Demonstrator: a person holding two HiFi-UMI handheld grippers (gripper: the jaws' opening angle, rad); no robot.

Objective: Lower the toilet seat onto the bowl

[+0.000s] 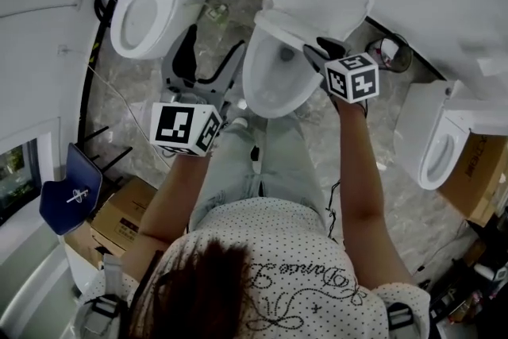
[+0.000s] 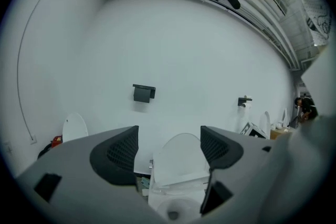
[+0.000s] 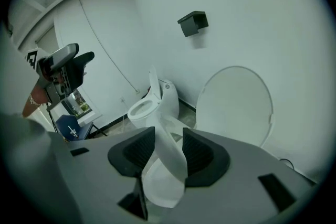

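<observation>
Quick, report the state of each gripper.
Left gripper: open, holding nothing.
Right gripper: closed on the toilet seat.

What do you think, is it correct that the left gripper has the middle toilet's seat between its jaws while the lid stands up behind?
Not quite: it is the right gripper, not the left, that has the toilet seat between its jaws, as the right gripper view shows. The left gripper is open with nothing in it. The lid does stand up behind.
</observation>
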